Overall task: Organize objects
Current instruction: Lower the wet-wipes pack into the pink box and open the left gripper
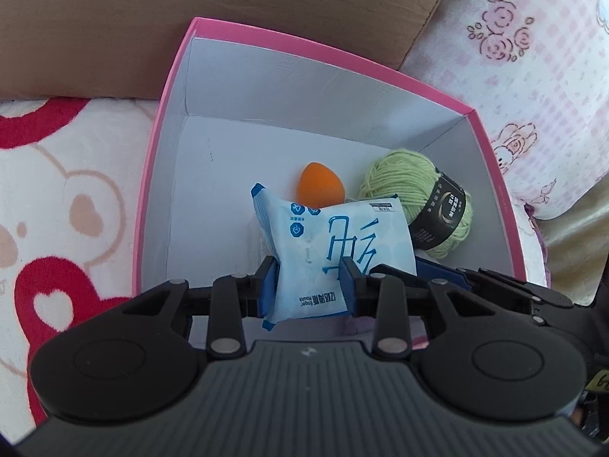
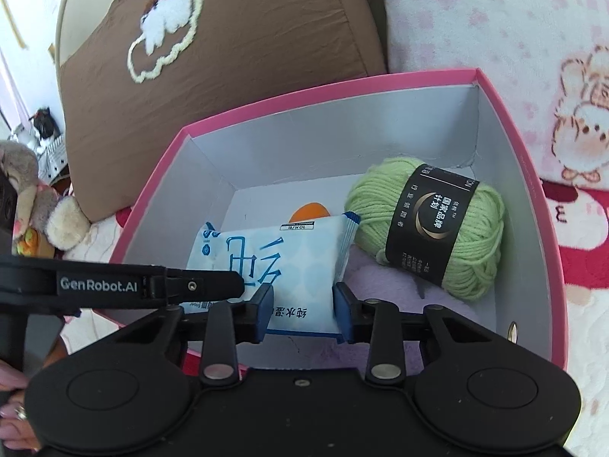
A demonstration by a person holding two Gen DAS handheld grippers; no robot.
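Between both claws' blue pads (image 1: 269,285), the wipes pack (image 1: 335,243) sits clamped.

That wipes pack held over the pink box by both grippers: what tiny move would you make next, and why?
Probably open both grippers and let it drop. The wipes pack is pinched by the left gripper and the right gripper inside the box, beside the yarn and orange sponge.
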